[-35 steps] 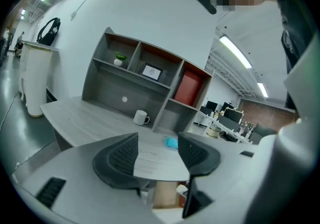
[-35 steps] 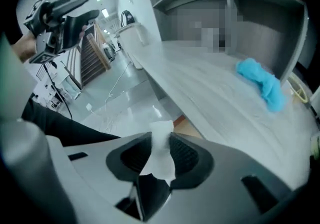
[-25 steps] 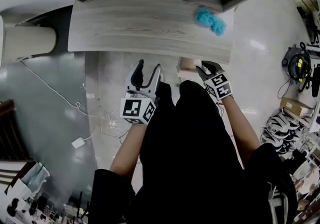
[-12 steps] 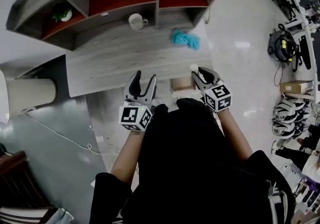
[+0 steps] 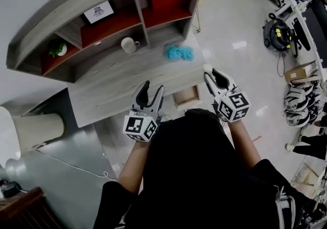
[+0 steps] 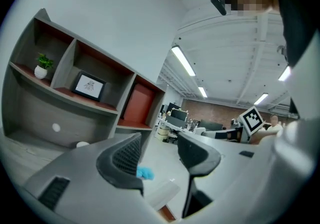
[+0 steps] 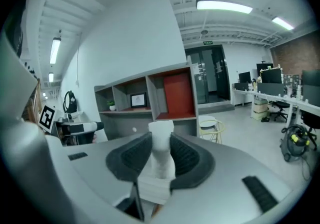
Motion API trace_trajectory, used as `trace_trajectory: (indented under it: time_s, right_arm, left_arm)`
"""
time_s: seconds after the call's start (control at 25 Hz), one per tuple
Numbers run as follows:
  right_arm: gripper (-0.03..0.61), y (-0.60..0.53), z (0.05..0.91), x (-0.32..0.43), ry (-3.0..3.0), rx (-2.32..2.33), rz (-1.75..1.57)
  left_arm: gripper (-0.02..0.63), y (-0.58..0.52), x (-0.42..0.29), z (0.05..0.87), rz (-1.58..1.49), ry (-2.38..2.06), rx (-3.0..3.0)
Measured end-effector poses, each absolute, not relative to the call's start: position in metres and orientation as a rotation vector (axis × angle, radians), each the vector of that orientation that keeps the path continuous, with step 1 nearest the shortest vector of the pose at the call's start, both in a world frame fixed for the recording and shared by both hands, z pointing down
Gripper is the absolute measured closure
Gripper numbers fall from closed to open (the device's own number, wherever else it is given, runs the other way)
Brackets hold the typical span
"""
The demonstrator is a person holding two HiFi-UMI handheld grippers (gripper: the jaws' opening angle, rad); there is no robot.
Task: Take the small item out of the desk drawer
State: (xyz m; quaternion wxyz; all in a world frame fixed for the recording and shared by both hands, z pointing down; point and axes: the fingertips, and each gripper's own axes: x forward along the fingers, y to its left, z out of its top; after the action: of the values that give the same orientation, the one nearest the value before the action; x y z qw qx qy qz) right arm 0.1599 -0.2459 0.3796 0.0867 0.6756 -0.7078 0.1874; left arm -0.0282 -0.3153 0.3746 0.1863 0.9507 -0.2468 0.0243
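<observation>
The small white item (image 7: pixel 161 154) stands upright between the pads of my right gripper (image 7: pixel 160 155), which is shut on it. In the head view that right gripper (image 5: pixel 212 77) is raised over the desk's right end, and the white item (image 5: pixel 207 68) pokes out at its tips. Just below and to its left the wooden drawer (image 5: pixel 186 96) stands pulled out from the desk (image 5: pixel 117 82). My left gripper (image 5: pixel 147 95) hovers left of the drawer, open and empty. In its own view the left gripper (image 6: pixel 159 155) has only air between its jaws.
A white mug (image 5: pixel 129 45) and a crumpled blue cloth (image 5: pixel 179 52) lie on the desk top. The shelf unit behind holds a small plant (image 5: pixel 57 48) and a framed picture (image 5: pixel 98 12). A pale cylinder (image 5: pixel 38 131) stands left; boxes and gear (image 5: pixel 278 31) crowd the floor at right.
Both grippers have risen, the right one much more, carrying the white item up from the drawer to above desk level. The head view has tilted toward the shelves.
</observation>
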Motion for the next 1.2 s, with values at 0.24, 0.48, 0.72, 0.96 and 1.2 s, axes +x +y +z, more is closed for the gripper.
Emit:
trace_trajectory:
  time_s: [0.24, 0.48, 0.72, 0.96, 1.2]
  right_arm:
    - [0.461, -0.232, 0.367, 0.169, -2.101, 2.123, 0.557]
    - [0.46, -0.219, 0.354, 0.17, -2.08, 2.166, 0.488]
    - [0.461, -0.214, 0.346, 0.166, -2.1, 2.179, 0.458]
    - [0.462, -0.216, 0.346, 0.164, -2.126, 2.177, 0.462]
    - [0.462, -0.216, 0.348, 0.153, -2.134, 2.106, 0.398]
  left_arm:
    - [0.517, -0.311, -0.016, 0.356, 0.092, -0.68, 2.804]
    - [0.592, -0.31, -0.019, 0.357, 0.124, -0.729, 2.771]
    - [0.594, -0.302, -0.021, 0.349, 0.126, -0.762, 2.781]
    - [0.594, -0.306, -0.031, 0.35, 0.124, -0.817, 2.743]
    - [0.594, -0.3, -0.043, 0.344, 0.024, -0.827, 2.704]
